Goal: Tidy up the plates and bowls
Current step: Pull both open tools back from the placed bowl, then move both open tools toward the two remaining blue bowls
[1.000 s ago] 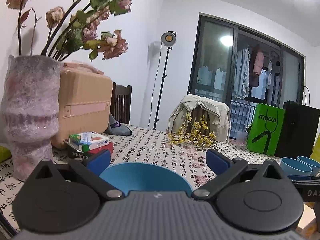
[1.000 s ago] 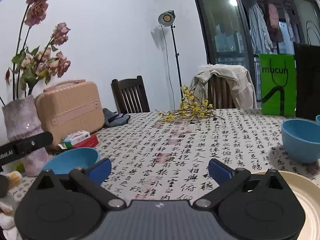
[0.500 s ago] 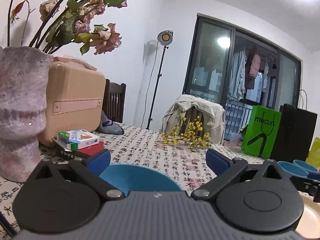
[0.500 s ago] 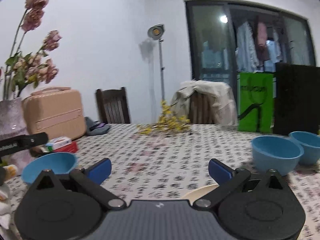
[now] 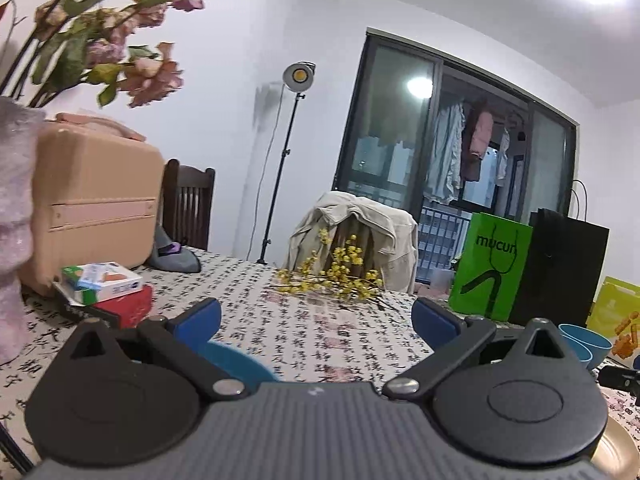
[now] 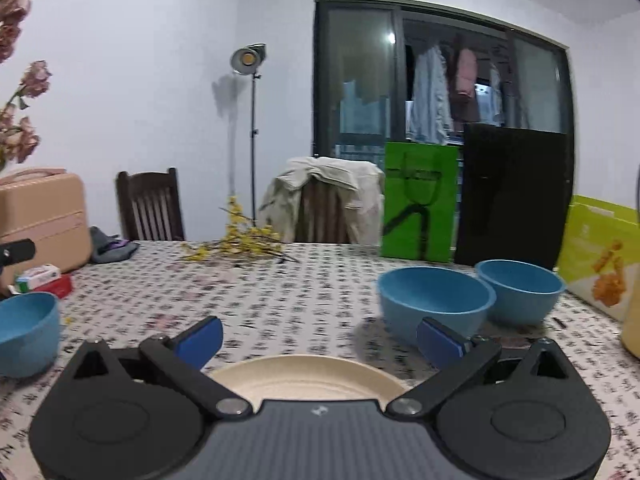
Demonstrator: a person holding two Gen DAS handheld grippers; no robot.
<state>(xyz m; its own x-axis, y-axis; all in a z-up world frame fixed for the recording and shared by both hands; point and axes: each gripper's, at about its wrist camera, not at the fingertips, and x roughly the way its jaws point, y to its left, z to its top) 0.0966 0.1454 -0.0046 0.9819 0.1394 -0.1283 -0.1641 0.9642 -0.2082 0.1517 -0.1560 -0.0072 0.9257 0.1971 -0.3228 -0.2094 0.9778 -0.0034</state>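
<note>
Both tongs spread wide, nothing pinched: left gripper [image 5: 316, 316] above a blue bowl [image 5: 236, 360] at lower left of its view, right gripper [image 6: 320, 336] over the cream plate [image 6: 304, 376] at bottom centre. Two more bowls [image 6: 436, 300] at right, touching or nearly. Risk: low approach angle, smooth rims, so possible slipping or pushing the plate into those bowls.

We see only a sliver of the blue bowl [image 5: 240, 362] behind the left gripper's [image 5: 316, 316] body. The cream plate [image 6: 304, 376] is half hidden under the right gripper [image 6: 320, 334], and the tabletop [image 6: 304, 292] print is blurred.
</note>
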